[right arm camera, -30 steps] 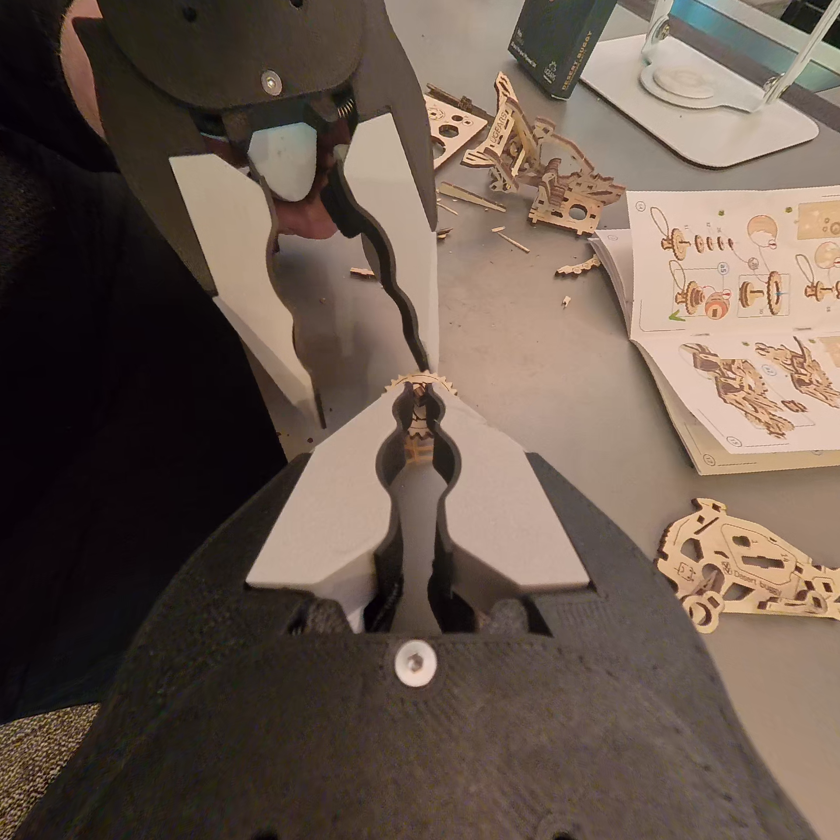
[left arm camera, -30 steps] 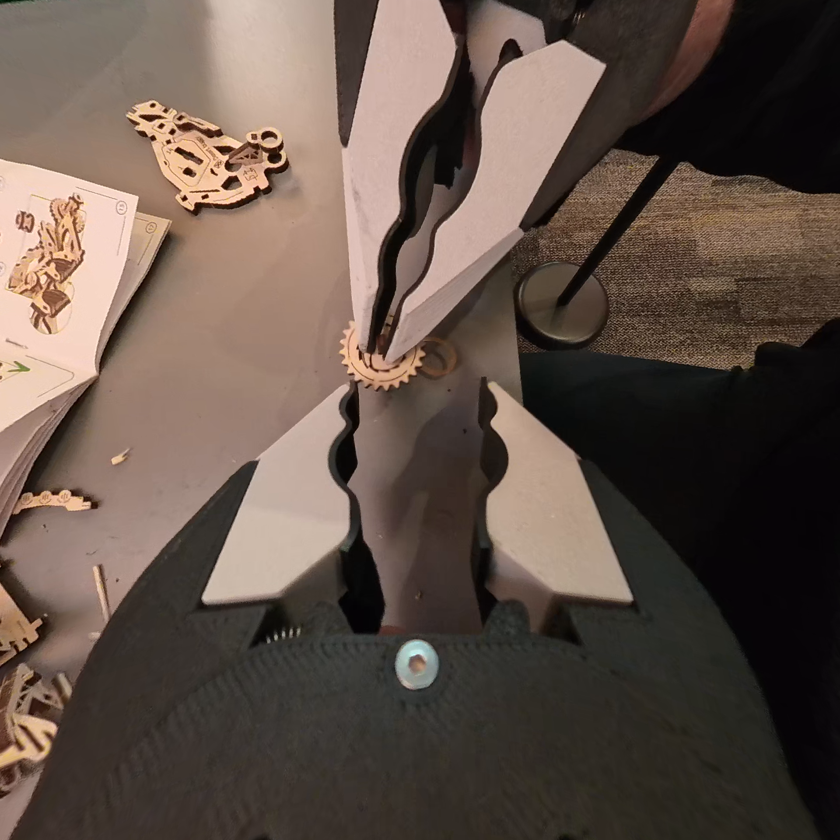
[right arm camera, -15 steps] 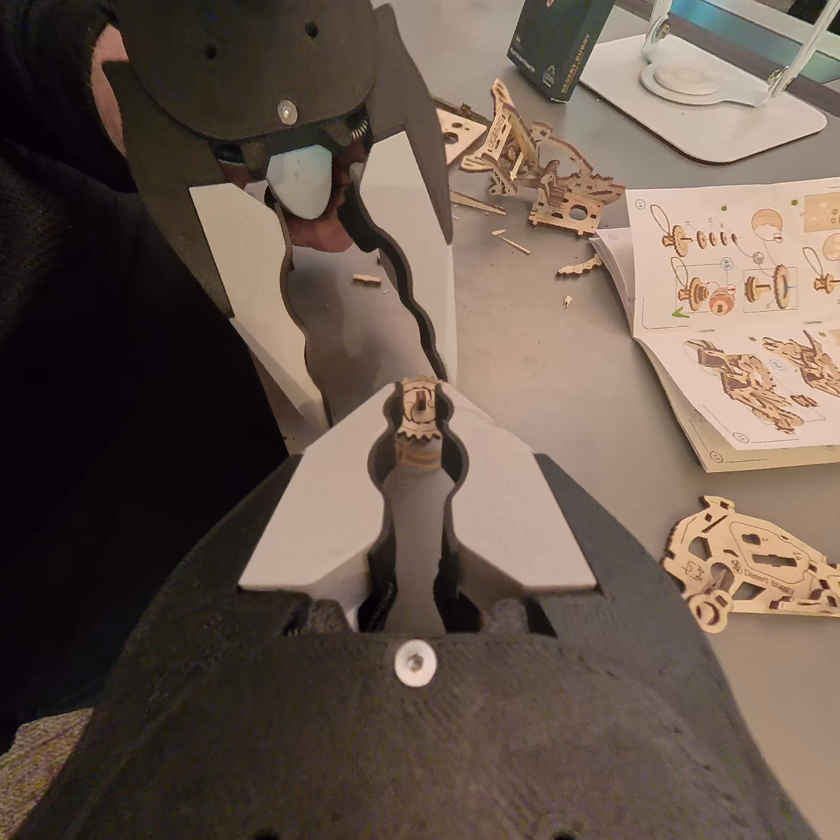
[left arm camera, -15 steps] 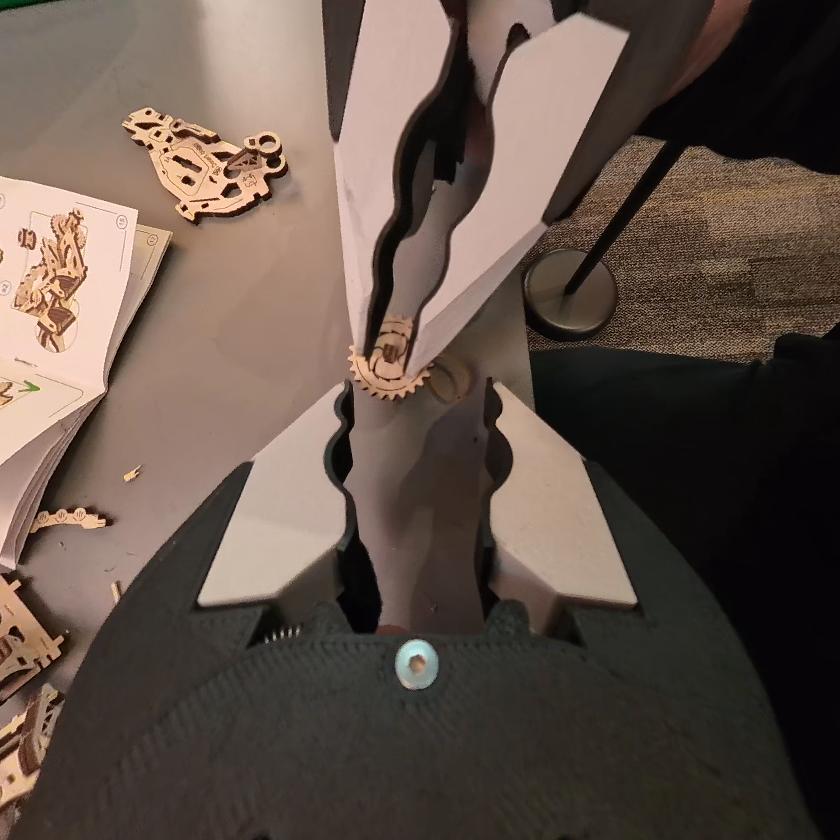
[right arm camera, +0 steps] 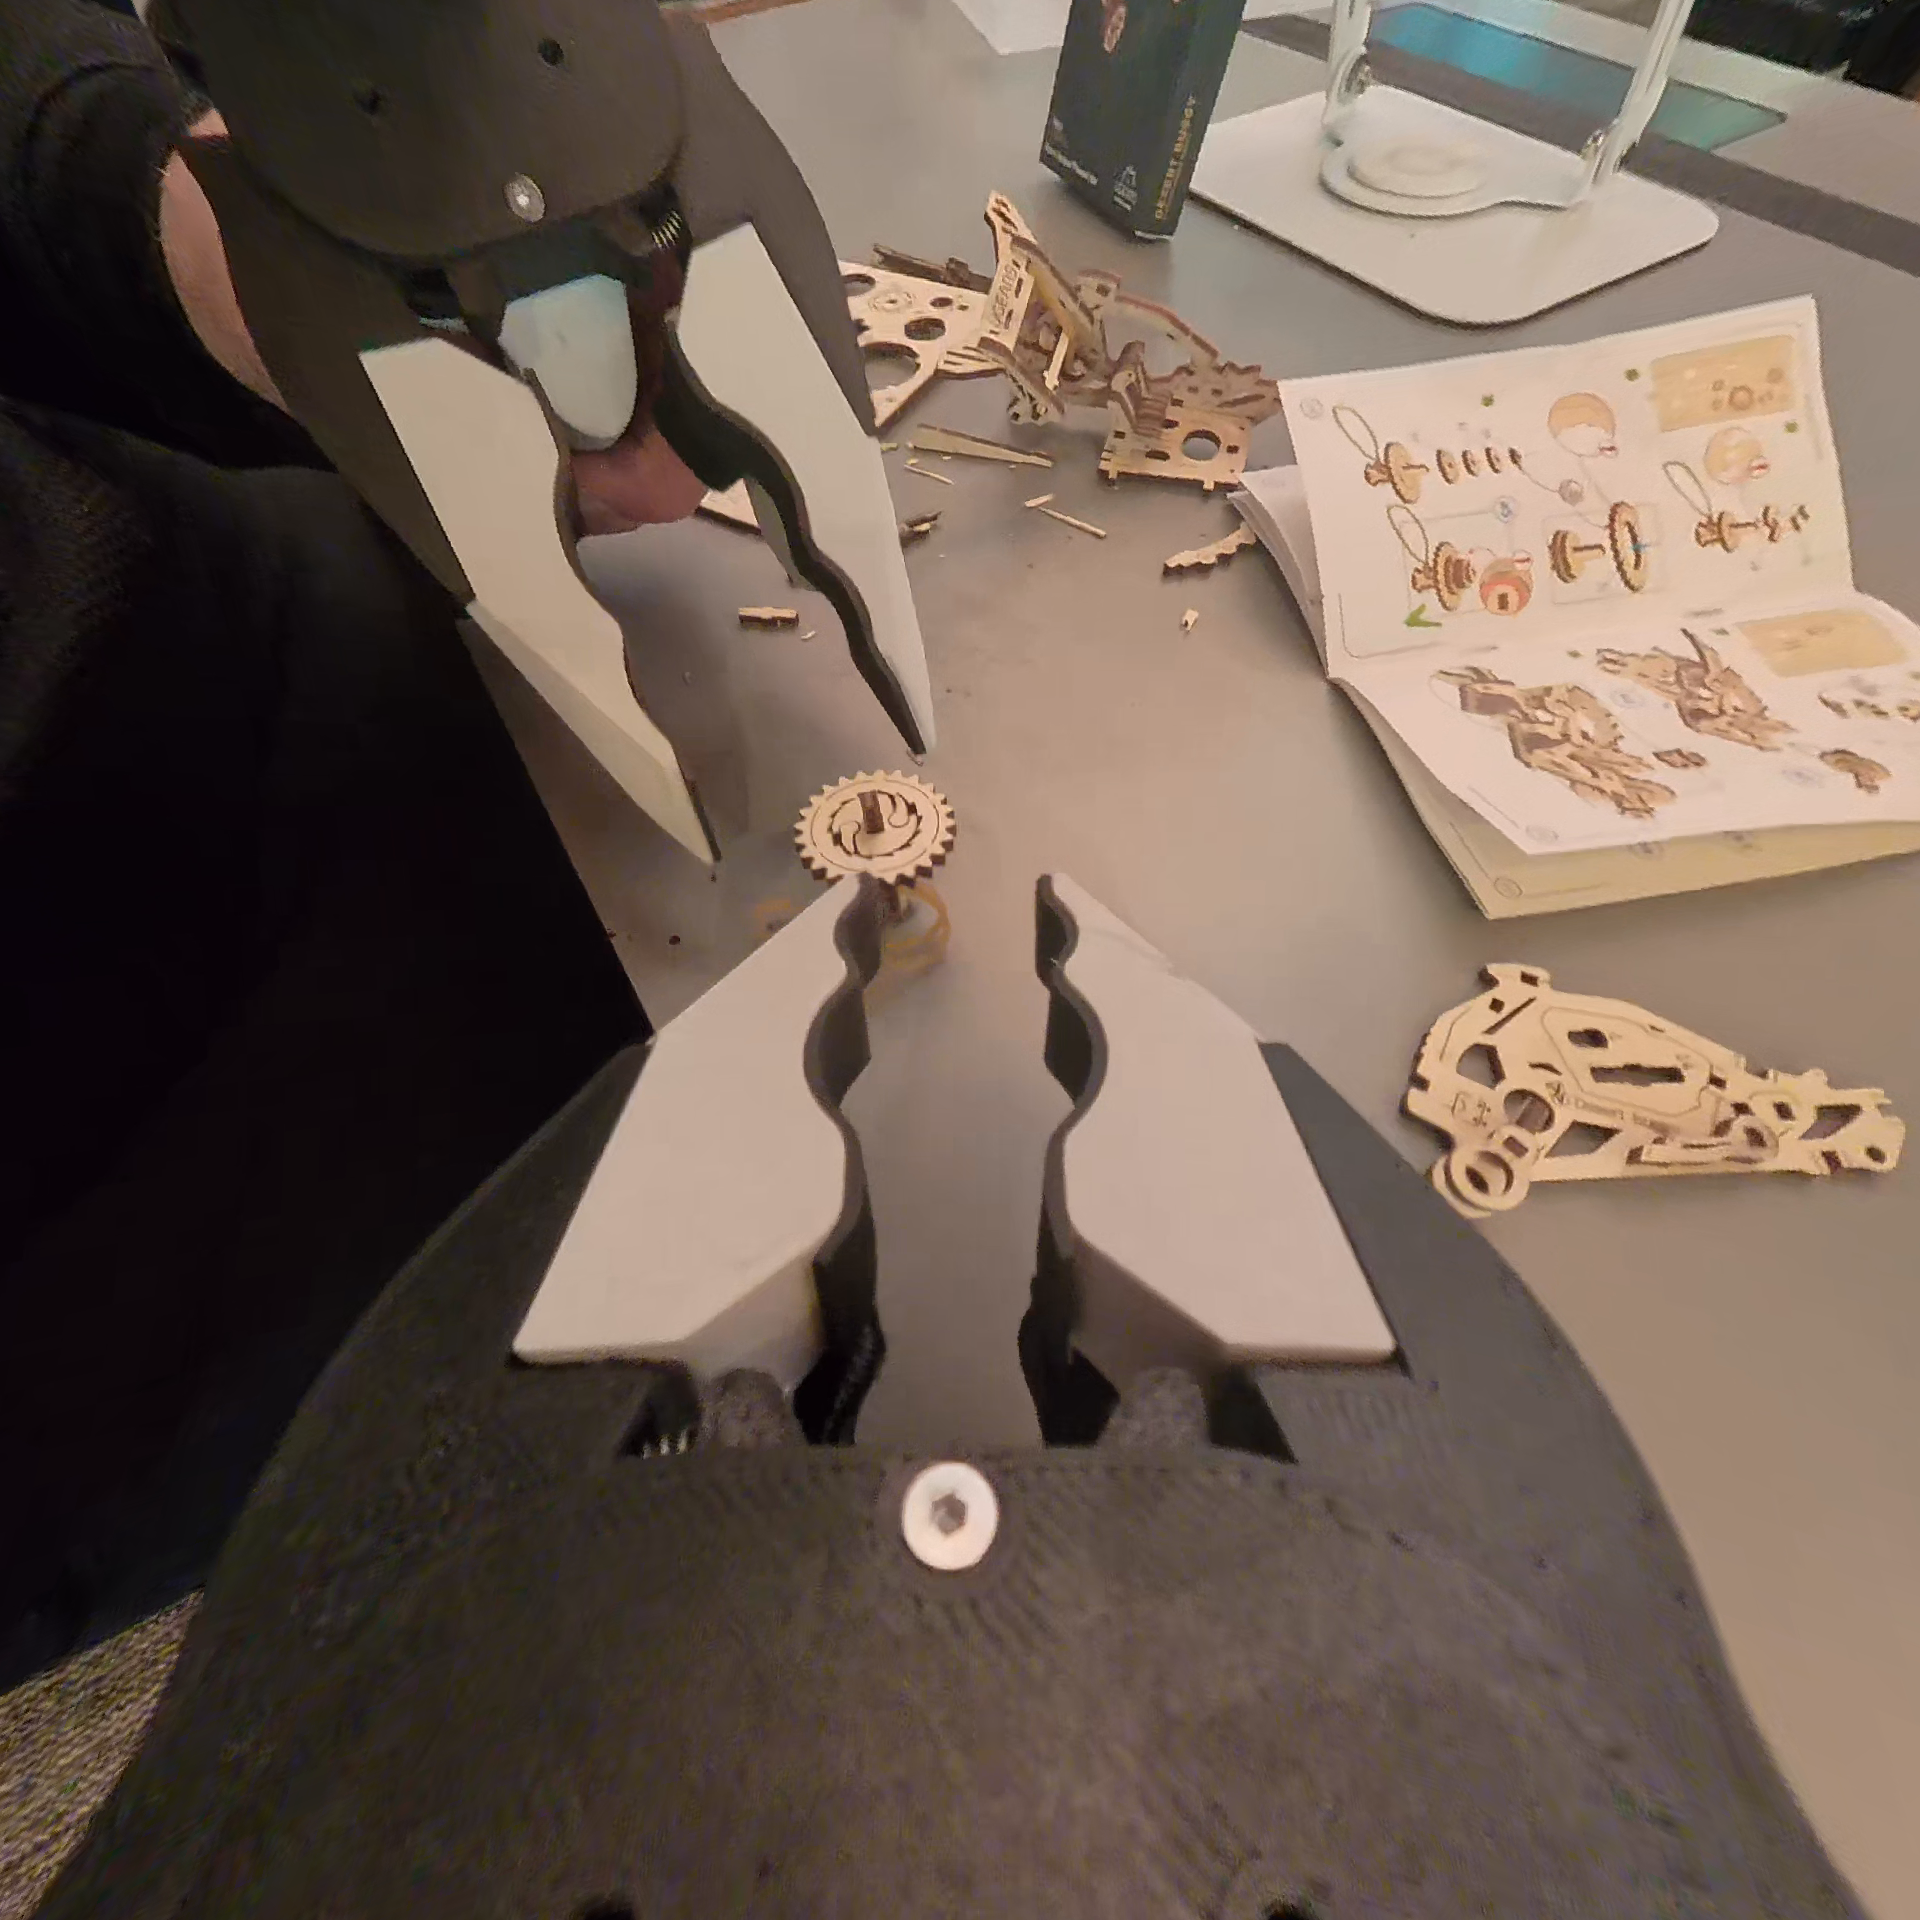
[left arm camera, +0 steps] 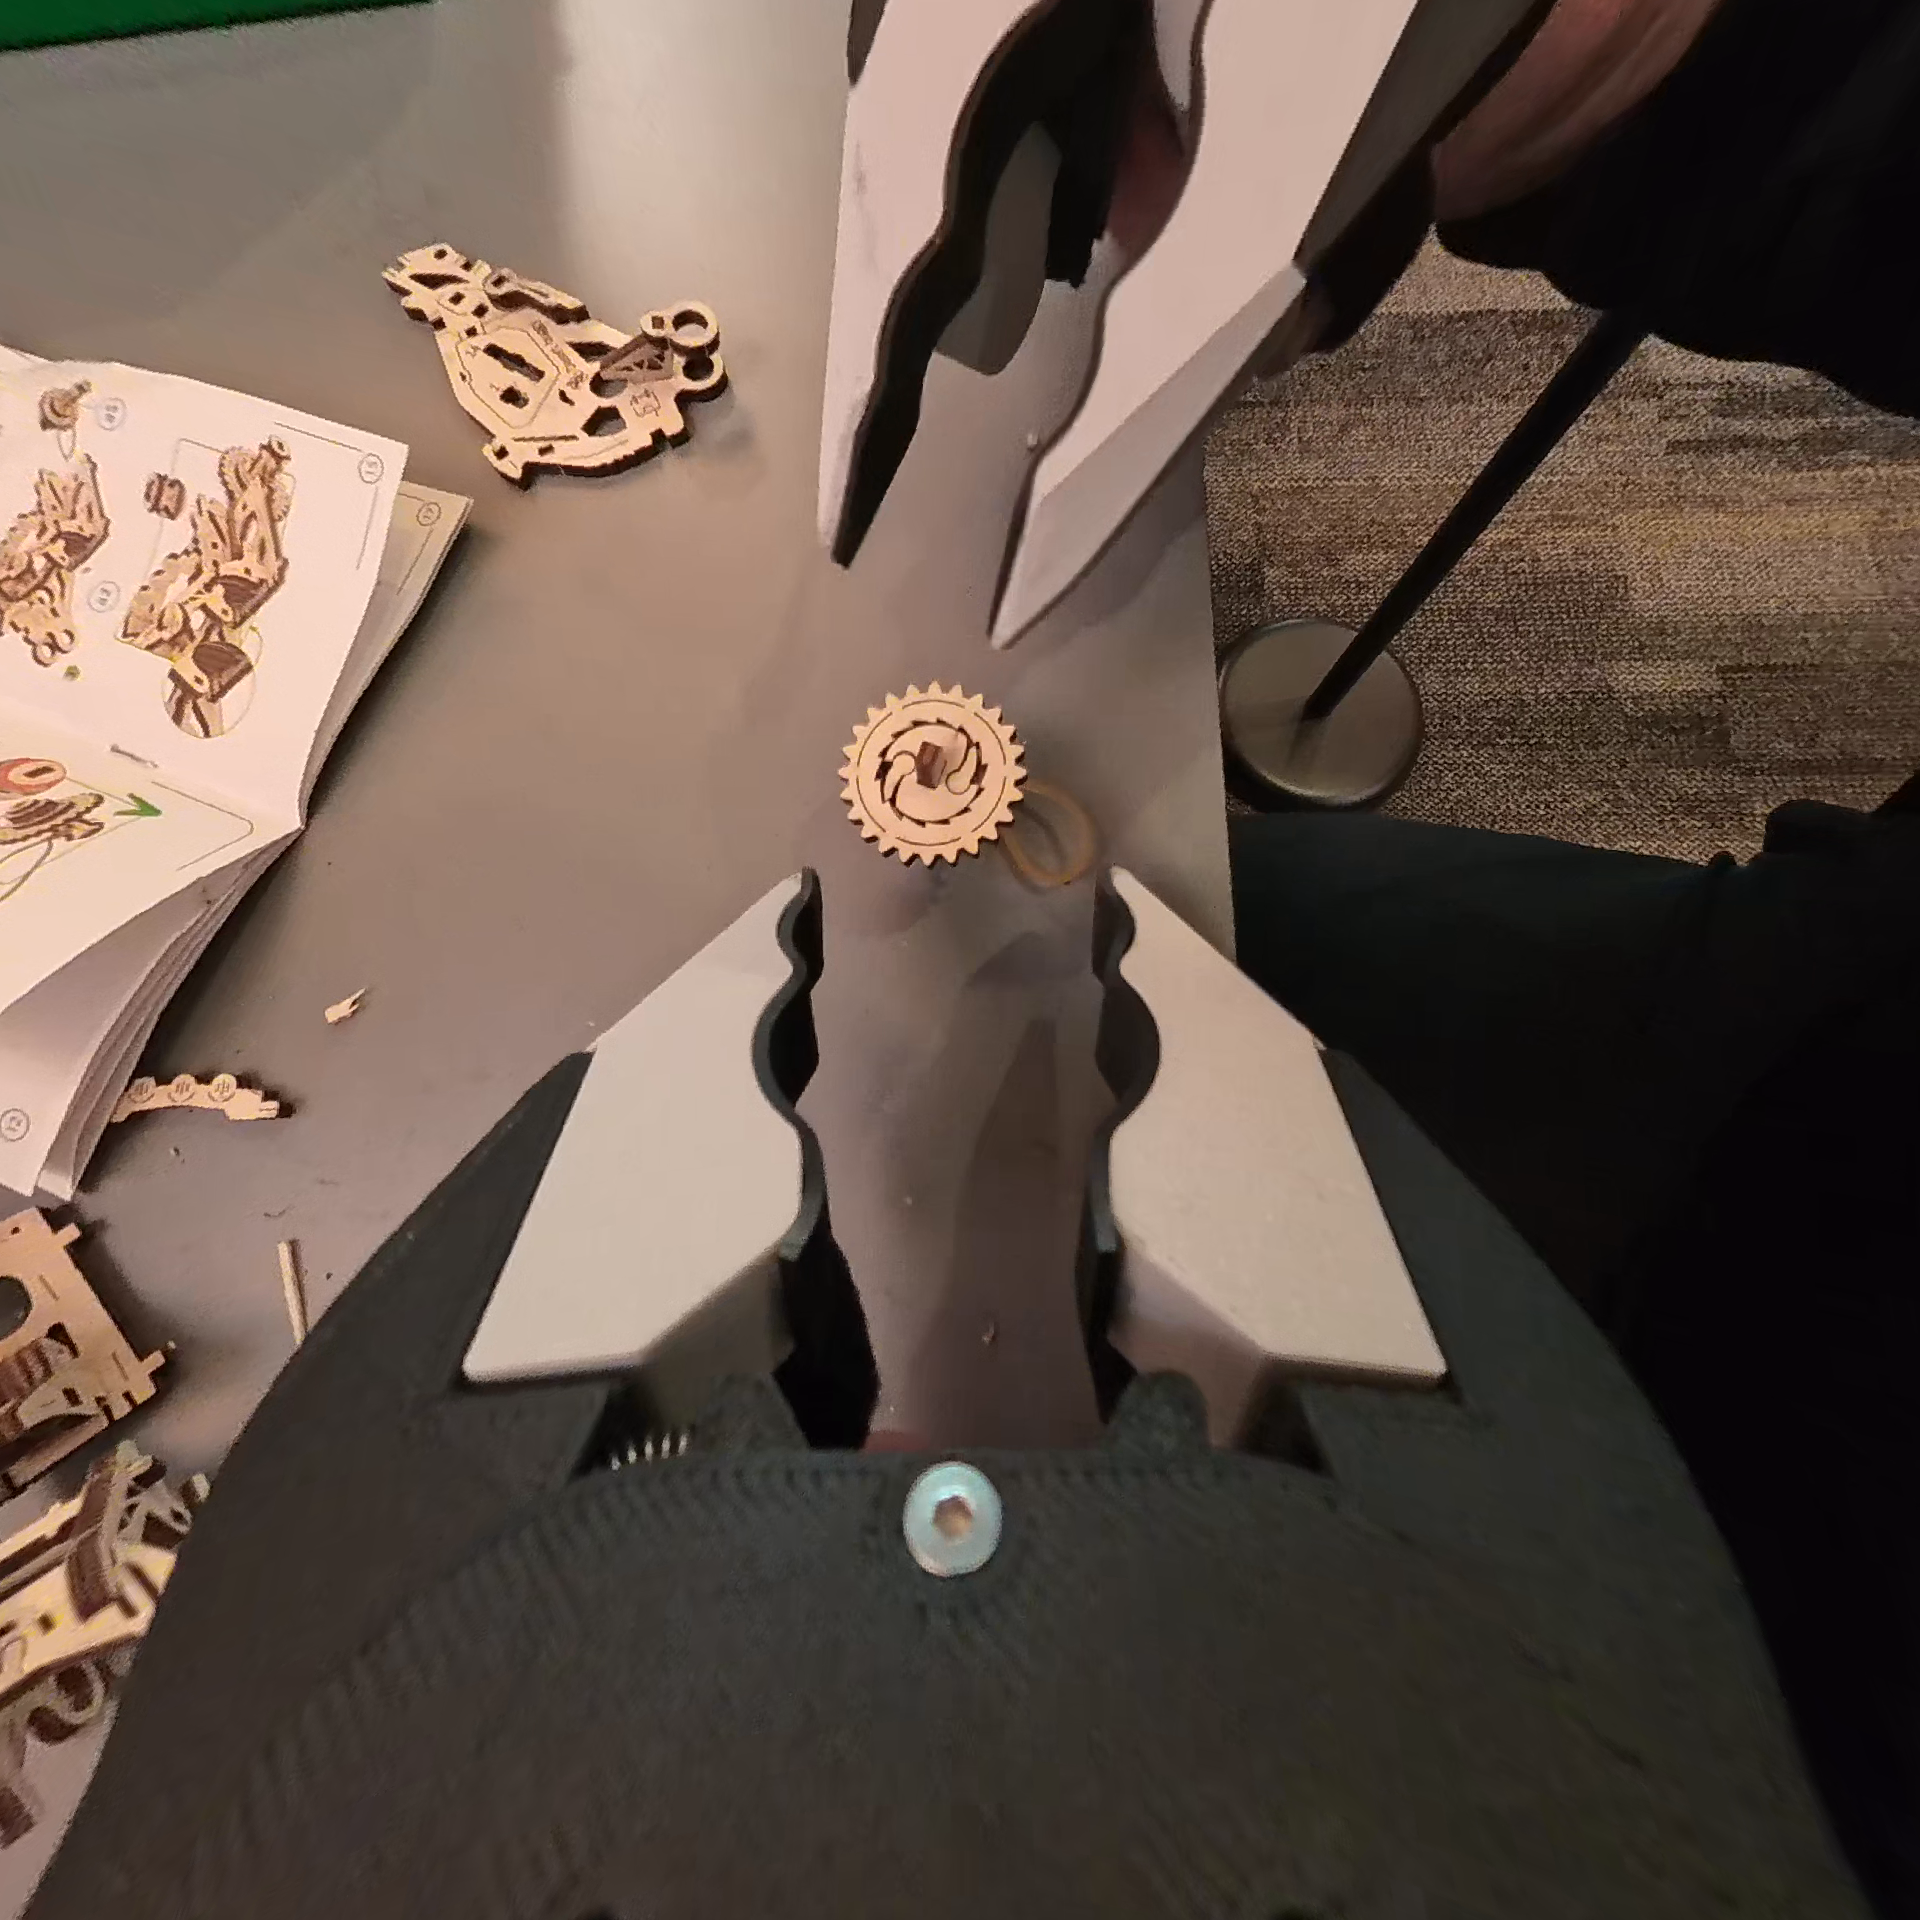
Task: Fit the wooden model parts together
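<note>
Left tongs (left arm camera: 954, 883) spread wide, empty; right tongs (right arm camera: 940, 896) likewise parted, gripping nothing. Between the two sets of tips, free of both: gear (left arm camera: 932, 771) upright on grey table (left arm camera: 582, 727), rubber band (left arm camera: 1049, 837) alongside. Farther right of right tongs: booklet (right arm camera: 1621, 623), flat wooden panel (right arm camera: 1621, 1091).

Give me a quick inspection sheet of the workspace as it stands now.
Surface: grey tabletop, a few wood splinters.
Job's things: toothed wooden gear on its axle stands free between both tools, by a tan rubber band; flat wooden buggy side panel; half-built wooden frame.
Clutter: open instruction booklet, dark box, white stand.
Grippers: left tool open, empty; right tool open, empty.
Cables: nothing seen.
Surroundings: carpet, round-based black pole.
</note>
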A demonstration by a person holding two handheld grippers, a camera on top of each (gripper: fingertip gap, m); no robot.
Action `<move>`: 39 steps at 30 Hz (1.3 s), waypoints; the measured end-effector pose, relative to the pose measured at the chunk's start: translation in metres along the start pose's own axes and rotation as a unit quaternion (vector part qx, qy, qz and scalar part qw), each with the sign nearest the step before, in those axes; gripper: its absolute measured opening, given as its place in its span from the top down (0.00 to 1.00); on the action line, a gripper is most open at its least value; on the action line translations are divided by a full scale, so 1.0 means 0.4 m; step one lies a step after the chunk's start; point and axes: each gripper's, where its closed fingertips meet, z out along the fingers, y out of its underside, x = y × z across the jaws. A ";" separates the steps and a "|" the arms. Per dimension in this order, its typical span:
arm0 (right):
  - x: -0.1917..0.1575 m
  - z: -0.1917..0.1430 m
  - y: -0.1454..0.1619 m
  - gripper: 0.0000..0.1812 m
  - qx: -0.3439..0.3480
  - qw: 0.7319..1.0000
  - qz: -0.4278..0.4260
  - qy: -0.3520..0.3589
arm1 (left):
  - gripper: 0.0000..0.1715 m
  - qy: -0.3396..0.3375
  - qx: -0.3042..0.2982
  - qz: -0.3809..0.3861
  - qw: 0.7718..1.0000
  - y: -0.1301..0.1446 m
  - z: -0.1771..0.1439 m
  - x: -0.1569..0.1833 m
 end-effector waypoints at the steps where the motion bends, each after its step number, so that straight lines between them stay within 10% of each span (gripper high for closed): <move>1: 0.001 0.002 0.005 0.83 -0.004 1.000 0.003 0.001 | 0.71 0.000 0.001 0.000 1.000 -0.001 -0.001 0.000; 39: 0.042 -0.023 -0.005 0.97 0.052 0.996 0.074 0.006 | 0.78 -0.017 0.012 -0.062 0.998 0.065 0.007 -0.002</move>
